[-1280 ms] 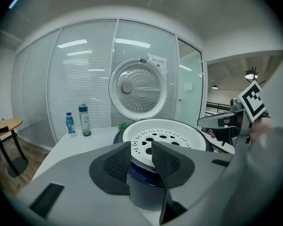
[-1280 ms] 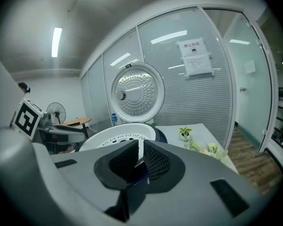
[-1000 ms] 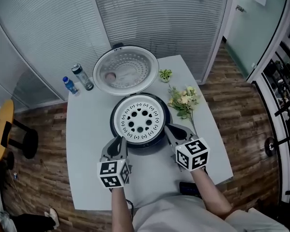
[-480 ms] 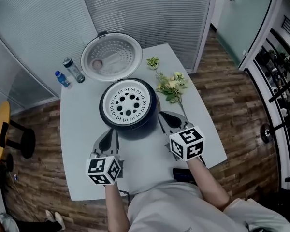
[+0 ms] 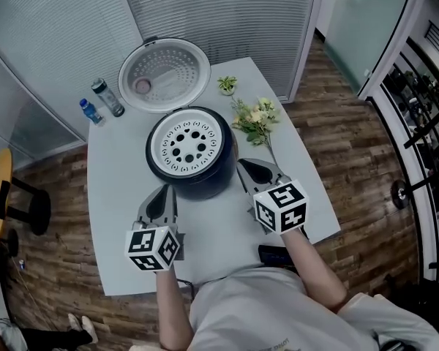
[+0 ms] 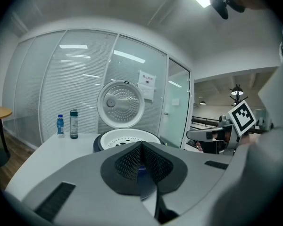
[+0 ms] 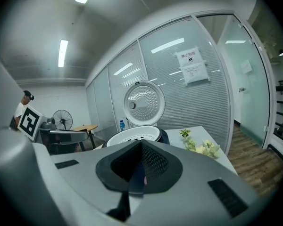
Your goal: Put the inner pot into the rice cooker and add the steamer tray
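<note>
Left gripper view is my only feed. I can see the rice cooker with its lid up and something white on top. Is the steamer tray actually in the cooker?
Observer: Yes. From the head view, the white steamer tray, its round holes showing, sits inside the rim of the rice cooker.
Operator: What is on the cooker's right side?
Observer: A bunch of flowers lies on the table, close beside the cooker.
Operator: Is the right gripper holding anything?
Observer: No. In its own view the right gripper has its jaws together with nothing between them, and it is short of the cooker.
</note>
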Demonstrator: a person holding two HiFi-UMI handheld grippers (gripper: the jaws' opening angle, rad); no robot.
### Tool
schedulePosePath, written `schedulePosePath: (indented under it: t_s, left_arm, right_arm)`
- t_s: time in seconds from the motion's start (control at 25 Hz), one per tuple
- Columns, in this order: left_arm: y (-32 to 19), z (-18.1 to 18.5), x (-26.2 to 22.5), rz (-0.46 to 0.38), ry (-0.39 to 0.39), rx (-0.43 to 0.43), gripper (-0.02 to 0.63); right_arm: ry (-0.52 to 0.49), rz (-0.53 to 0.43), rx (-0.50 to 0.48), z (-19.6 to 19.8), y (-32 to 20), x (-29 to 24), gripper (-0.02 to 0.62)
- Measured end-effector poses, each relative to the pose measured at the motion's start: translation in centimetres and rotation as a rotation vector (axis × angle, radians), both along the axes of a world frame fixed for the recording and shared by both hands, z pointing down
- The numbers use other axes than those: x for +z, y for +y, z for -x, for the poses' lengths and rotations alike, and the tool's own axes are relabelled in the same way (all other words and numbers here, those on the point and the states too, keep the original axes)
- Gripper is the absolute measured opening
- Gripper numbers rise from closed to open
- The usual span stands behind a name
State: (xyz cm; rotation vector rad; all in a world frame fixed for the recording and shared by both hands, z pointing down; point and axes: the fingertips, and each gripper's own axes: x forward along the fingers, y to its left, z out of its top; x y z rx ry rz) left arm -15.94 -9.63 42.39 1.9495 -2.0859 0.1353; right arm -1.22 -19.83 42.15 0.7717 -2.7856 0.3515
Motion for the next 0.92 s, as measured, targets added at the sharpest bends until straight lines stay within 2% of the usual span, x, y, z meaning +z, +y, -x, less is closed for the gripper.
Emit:
schedulePosePath:
  t_s: [0.16, 0.32, 0.52, 0.76, 0.92]
  left_arm:
    - [-0.05, -0.06, 0.07, -0.001, 0.011, 0.003, 0.009]
    - [-0.11, -0.15, -0.42, -0.027, 0.074, 0.009, 0.011]
    - [-0.08, -0.19, -0.40, -0.030, 0.089, 0.010, 0.011]
    - [0.05, -0.42, -0.21, -0.041, 0.156, 0.025, 0.009]
    - [0.32, -0.36, 0.07, -0.034, 0.165, 0.013, 0.011]
  right_arm:
    - [0.001, 0.000, -0.001, -0.14, -0.01, -0.09, 0.015]
    - [0.003, 0.010, -0.007, -0.06, 0.03, -0.01, 0.015]
    - [0.003, 0.015, -0.011, -0.16, 0.09, 0.15, 0.015]
    - [-0.026, 0.034, -0.037, -0.06, 0.46, 0.08, 0.015]
    - [-0.033, 0.046, -0.053, -0.19, 0.81, 0.19, 0.015]
